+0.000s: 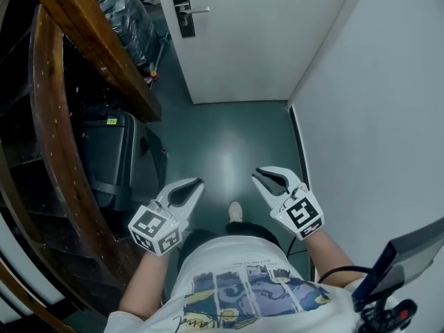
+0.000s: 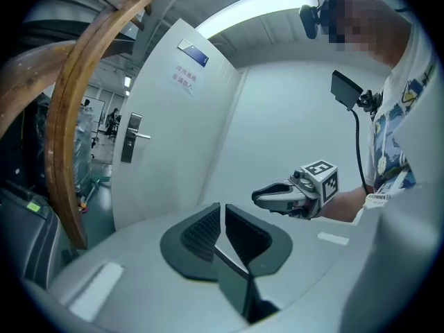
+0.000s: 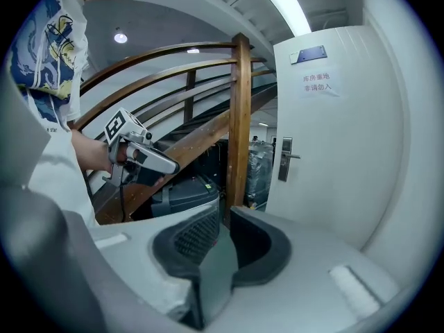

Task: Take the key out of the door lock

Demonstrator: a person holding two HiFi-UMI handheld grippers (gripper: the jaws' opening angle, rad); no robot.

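Left claw (image 1: 197, 183): jaws together, nothing in them. Right claw (image 1: 258, 174): jaws a little apart, also empty. The two are side by side.

Door (image 1: 243, 40) stands well ahead of both claws. Lock (image 1: 182, 12) is far ahead, nearer the left claw's line, with the handle (image 1: 200, 10) beside it. The key is too small to make out from here.

Step, as judged: approach. Close in first. Bring one claw level with the lock and open it wider. Meet the key head square-on, pinch its flat faces, then pull straight out without twisting.
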